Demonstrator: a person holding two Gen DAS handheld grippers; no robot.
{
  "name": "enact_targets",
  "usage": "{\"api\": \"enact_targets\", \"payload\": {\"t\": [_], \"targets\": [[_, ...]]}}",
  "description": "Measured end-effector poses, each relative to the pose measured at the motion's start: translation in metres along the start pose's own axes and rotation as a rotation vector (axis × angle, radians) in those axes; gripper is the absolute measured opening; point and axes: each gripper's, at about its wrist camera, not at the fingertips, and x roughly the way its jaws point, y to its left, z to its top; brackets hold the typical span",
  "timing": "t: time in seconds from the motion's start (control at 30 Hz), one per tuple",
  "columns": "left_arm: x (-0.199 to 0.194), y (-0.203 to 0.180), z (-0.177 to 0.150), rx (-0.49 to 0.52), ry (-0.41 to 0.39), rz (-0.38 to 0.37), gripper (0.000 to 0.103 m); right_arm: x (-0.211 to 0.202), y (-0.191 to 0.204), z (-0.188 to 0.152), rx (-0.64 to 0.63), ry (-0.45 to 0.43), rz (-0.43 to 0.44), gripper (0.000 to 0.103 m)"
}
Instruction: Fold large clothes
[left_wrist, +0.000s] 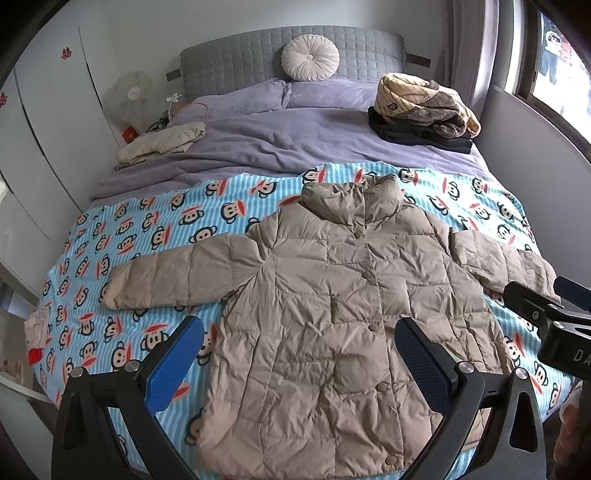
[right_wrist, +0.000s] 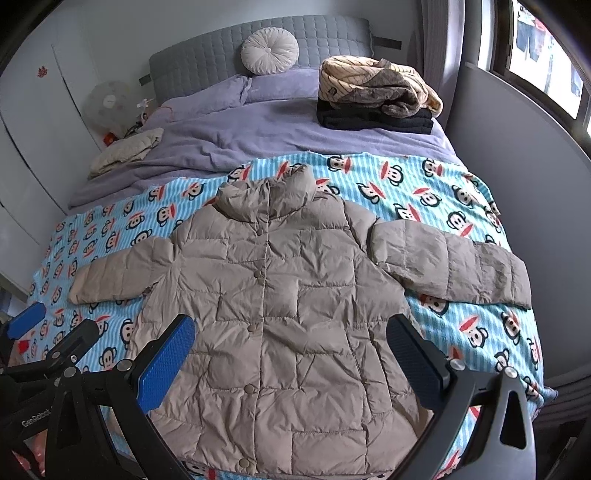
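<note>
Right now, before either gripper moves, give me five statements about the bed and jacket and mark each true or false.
1. The beige puffer jacket lies face up with both sleeves spread out. True.
2. The left gripper is shut on the jacket's hem. False: its fingers stand apart above the jacket, holding nothing.
3. The jacket lies on the monkey-print blanket. True.
4. The round cushion sits on the pile of clothes. False: it leans against the headboard, apart from the pile.
5. The right gripper is open. True.
</note>
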Motion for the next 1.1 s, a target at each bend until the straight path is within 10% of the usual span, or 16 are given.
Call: {"api": "enact_targets", "payload": {"t": [1.1], "targets": [[0.0044,0.0074,-0.0064,-0.008,0.012,-0.014,0.103,0.0061,-0.0010,-0.0006,-0.004,0.033,0.005,0.103]]}}
